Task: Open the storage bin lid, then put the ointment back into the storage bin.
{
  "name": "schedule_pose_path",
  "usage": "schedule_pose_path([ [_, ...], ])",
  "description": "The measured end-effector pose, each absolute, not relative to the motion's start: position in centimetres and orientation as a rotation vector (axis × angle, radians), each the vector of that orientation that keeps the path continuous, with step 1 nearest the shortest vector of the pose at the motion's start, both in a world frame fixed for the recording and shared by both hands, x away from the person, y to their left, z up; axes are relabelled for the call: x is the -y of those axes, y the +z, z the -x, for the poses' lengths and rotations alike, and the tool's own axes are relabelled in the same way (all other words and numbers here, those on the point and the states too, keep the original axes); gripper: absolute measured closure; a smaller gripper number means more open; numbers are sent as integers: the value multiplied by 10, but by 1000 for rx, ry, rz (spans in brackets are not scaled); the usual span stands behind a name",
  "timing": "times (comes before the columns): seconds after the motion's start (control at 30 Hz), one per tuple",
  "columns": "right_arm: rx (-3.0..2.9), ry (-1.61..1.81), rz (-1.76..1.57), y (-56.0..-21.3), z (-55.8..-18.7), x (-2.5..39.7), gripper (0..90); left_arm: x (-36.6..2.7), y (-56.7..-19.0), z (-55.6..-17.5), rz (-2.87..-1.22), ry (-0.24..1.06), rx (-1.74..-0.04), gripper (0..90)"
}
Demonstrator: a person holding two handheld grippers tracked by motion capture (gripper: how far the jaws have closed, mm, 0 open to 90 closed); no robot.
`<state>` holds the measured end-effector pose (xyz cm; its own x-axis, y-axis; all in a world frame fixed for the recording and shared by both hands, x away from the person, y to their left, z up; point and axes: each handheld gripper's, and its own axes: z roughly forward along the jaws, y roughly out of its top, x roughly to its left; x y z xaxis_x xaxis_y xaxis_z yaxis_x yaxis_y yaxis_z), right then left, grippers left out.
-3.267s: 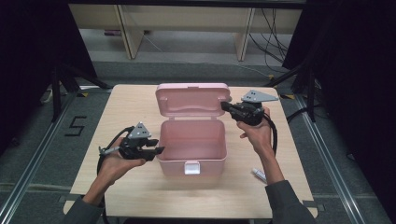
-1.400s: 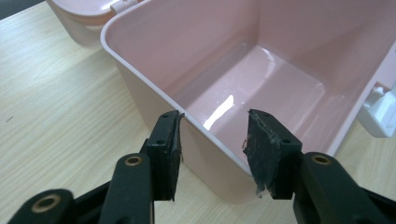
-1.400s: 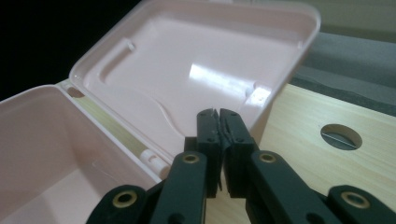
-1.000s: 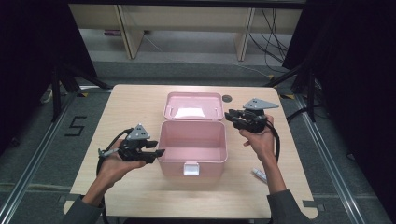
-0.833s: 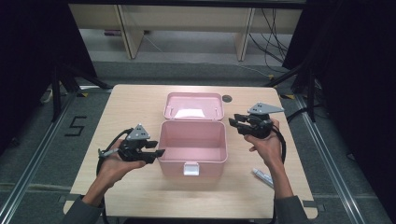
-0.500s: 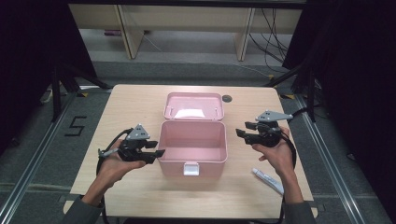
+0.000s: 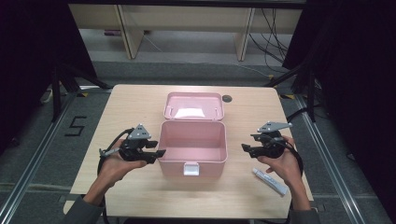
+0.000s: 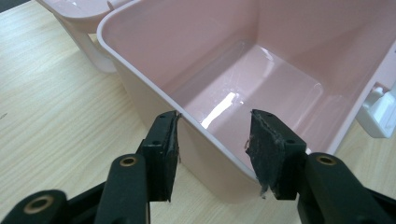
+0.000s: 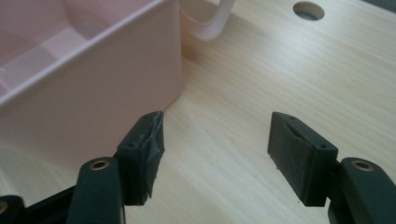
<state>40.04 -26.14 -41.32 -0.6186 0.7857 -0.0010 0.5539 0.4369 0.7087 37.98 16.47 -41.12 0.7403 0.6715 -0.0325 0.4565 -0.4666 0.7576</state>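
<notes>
- The pink box [image 7: 193, 145] sits mid-table with its lid [image 7: 194, 105] thrown back flat behind it, and nothing inside
- My left gripper [image 7: 158, 154] is at the box's left wall; in the left gripper view the jaws stand apart astride the rim [image 8: 154, 88], one pad outside, one over the hollow, not pinching it as far as I can tell
- My right gripper [image 7: 246, 148] hangs just off the box's right side, jaws wide apart and holding nothing
- The white tube [image 7: 270, 181] lies on the table near my right hand [image 7: 283, 161], toward me and to the right of that gripper, its long axis slanting away to the right
- The right hand is plainly the nearer one; I judge it must turn back and down to take the tube across its width
- Both forearms come in low, grippers pointing inward at the box
</notes>
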Motion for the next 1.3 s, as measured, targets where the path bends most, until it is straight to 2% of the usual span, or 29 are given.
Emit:
schedule_pose_path([
  [0.83, -2443, 817, -1247, -439, -358, 288, 322, -164, -411, -378, -2152, 352, -843, 523],
  [1.03, -2503, 725, -1252, -442, -352, 292, 281, -164, -410, -378, -2156, 359, -841, 524],
  [1.3, -2628, 537, -1216, -442, -345, 291, 380, -164, -410, -377, -2154, 363, -839, 524],
])
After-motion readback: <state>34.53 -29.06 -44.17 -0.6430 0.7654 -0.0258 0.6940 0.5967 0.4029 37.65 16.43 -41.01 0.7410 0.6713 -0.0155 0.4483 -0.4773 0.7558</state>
